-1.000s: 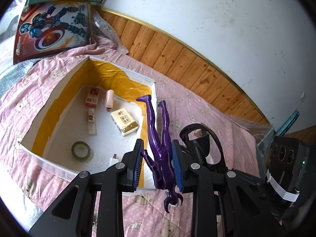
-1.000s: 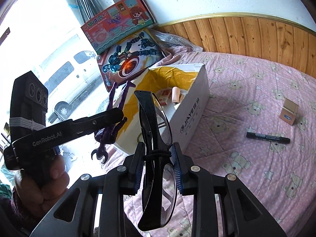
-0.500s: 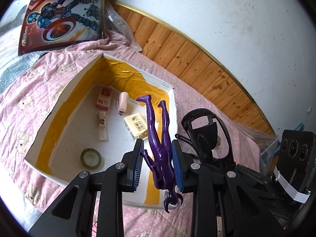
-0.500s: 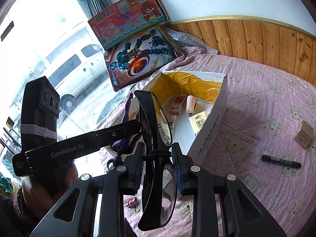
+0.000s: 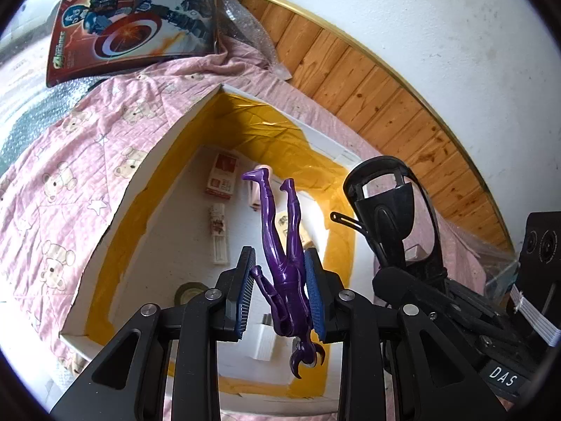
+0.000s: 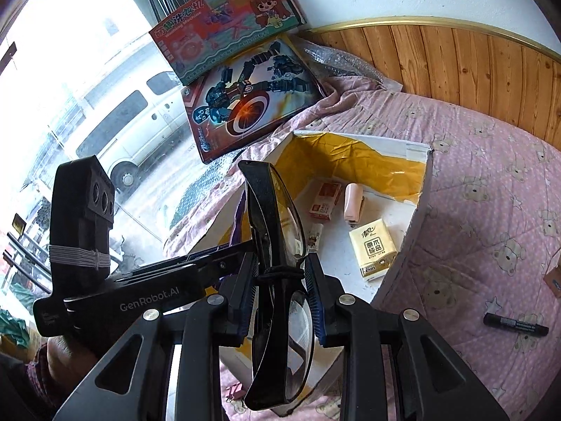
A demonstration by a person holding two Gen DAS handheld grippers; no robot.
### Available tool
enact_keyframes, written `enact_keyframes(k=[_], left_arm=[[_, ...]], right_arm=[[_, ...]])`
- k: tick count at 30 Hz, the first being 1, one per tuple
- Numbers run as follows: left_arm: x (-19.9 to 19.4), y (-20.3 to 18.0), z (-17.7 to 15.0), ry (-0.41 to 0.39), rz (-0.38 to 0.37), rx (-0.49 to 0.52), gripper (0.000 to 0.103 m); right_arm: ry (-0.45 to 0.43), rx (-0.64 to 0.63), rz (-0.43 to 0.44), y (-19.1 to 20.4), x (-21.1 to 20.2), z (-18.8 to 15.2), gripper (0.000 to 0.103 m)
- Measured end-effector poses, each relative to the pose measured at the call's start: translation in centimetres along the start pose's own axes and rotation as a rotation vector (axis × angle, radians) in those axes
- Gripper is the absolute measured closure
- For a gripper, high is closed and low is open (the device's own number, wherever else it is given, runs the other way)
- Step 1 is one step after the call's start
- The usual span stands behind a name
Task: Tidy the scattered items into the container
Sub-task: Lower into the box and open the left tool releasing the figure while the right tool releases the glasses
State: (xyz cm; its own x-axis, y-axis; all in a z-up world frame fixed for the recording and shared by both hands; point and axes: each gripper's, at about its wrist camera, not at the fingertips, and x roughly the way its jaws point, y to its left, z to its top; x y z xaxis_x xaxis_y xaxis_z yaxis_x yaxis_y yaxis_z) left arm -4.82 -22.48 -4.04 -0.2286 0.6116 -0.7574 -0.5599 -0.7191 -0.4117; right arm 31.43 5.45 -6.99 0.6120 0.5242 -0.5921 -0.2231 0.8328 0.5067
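Observation:
My left gripper [image 5: 280, 291] is shut on a purple toy figure [image 5: 285, 263], head down and legs up, held above the open white box with yellow lining [image 5: 157, 172]. My right gripper [image 6: 280, 291] is shut on black glasses [image 6: 277, 263], folded and held edge-on over the near corner of the same box [image 6: 419, 210]. The glasses also show in the left wrist view [image 5: 389, 217], to the right of the figure. Inside the box lie a tissue pack [image 6: 373, 247], a pink stapler [image 6: 352, 203], a red-and-white packet [image 6: 326, 200] and a tape roll [image 5: 187, 293].
The box sits on a pink teddy-print quilt [image 6: 491, 182]. A black marker [image 6: 515, 324] and a small brown box [image 6: 554, 280] lie on the quilt to the right. Two toy cartons [image 6: 245, 105] lean at the window. Wood panelling [image 5: 368, 94] runs behind.
Both grippers have moved forward over the box with their loads still held. The box now looks larger and sits directly under the figure and the glasses.

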Motion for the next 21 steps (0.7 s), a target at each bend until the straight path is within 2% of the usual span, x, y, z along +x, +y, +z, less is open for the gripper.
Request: enact_keyframes(k=[8, 21], left_arm=[[2.4, 1.8, 1.3, 0.064, 0.103, -0.019, 0.073], [5.8, 3.6, 2.8, 0.163, 0.185, -0.057, 0.073]], right_arm=[[0.064, 0.022, -0.007, -0.8, 3.5, 1.6, 0.074], [0.246, -0.029, -0.112, -0.9, 9.2, 2.1, 0.074]])
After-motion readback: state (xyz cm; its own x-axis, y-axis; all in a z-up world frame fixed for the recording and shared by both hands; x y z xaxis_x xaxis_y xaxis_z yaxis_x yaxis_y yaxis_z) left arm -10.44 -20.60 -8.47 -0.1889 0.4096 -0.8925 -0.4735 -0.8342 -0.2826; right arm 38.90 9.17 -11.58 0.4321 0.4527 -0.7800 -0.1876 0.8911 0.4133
